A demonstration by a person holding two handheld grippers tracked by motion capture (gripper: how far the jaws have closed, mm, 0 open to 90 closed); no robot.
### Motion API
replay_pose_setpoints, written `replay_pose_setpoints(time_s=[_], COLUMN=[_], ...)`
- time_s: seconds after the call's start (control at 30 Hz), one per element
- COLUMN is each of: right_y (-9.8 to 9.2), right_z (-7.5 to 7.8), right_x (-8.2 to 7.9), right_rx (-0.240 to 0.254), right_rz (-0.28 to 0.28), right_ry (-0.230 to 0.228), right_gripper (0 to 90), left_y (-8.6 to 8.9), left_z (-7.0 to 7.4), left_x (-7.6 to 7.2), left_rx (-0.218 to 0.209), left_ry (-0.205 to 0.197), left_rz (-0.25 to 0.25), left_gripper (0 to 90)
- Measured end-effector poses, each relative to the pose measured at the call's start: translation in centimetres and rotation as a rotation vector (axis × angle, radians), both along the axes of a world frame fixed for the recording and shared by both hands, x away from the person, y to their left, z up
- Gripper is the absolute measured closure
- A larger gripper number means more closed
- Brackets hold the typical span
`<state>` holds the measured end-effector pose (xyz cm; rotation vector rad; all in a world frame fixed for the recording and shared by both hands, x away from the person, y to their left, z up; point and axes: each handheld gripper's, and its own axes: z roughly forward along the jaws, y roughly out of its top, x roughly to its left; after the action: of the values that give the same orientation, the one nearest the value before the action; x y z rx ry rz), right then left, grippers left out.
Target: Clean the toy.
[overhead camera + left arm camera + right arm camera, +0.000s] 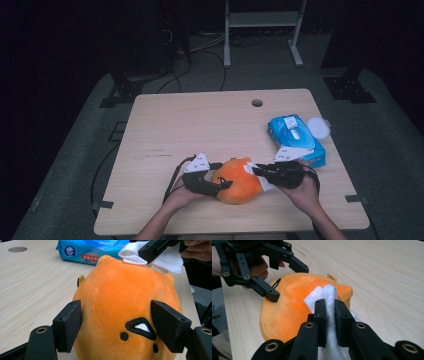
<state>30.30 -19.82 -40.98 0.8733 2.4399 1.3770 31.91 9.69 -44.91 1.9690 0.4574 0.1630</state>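
Fingers: right gripper clamps white wipe on round orange plush toy; left gripper brackets toy, contact unclear. Wiping under way, unfinished.

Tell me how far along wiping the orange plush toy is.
Done: a white wipe is out of the blue pack and clamped in the right tongs. In hand: it presses on the plush toy, which sits between the left tongs. How much of the toy remains unwiped can't be judged.
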Motion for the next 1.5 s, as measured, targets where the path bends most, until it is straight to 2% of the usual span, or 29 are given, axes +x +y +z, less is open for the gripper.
replay_pose_setpoints(time_s=[0.2,0.37,0.4,0.43,0.47,0.57,0.6,0.8,0.93,1.07,1.13,1.2,1.33,1.4,1.5], right_y=[-0.2,-0.5,-0.4,-0.4,0.0,0.4,0.5,-1.0,-0.3,0.9,0.9,0.8,-0.5,-0.5,0.1], right_z=[-0.1,-0.1,0.0,0.0,0.3,0.4,0.4,-0.4,0.0,0.4,0.3,0.3,0.0,0.0,0.1], right_x=[0.1,0.2,0.1,0.1,-0.2,-0.5,-0.4,0.6,0.3,-0.1,-0.2,-0.1,0.6,0.6,0.4], right_rx=[-0.001,0.02,0.041,0.041,0.058,0.064,0.044,0.054,0.066,0.06,0.042,0.045,0.039,0.053,0.039], right_rz=[0.001,0.004,0.016,0.016,0.048,0.07,0.063,0.002,0.021,0.055,0.052,0.05,-0.009,-0.01,0.009], right_ry=[0.007,0.031,0.04,0.04,0.038,0.038,0.026,0.06,0.051,0.027,0.02,0.02,0.025,0.032,0.023], right_gripper=[80.7,80.8,80.8,80.8,80.7,80.7,80.7,80.8,80.9,80.8,80.8,80.8,80.8,80.8,80.8], left_y=[0.0,0.1,0.2,0.2,0.3,0.5,0.4,0.2,-0.3,-1.4,-1.4,-1.4,-1.5,-1.6,-1.5], left_z=[-0.1,-0.1,-0.1,-0.1,-0.2,-0.4,-0.3,-0.3,-0.1,0.1,0.1,0.1,0.1,0.1,0.2], left_x=[0.0,0.0,0.0,0.0,0.1,0.3,0.3,0.0,-0.3,-1.1,-1.3,-1.3,-1.3,-1.3,-1.3], left_rx=[-0.003,-0.004,-0.004,-0.004,-0.009,-0.021,-0.02,-0.015,-0.008,0.022,0.026,0.025,0.023,0.023,0.025], left_ry=[-0.001,0.001,0.003,0.003,0.012,0.025,0.022,0.01,-0.006,-0.063,-0.07,-0.07,-0.072,-0.072,-0.062], left_rz=[-0.001,0.002,0.004,0.004,0.008,0.012,0.01,0.01,-0.008,-0.032,-0.029,-0.03,-0.036,-0.037,-0.041], left_gripper=[26.8,26.8,26.8,26.8,26.8,26.8,26.8,26.9,26.8,26.8,26.9,26.9,26.9,26.8,26.6])
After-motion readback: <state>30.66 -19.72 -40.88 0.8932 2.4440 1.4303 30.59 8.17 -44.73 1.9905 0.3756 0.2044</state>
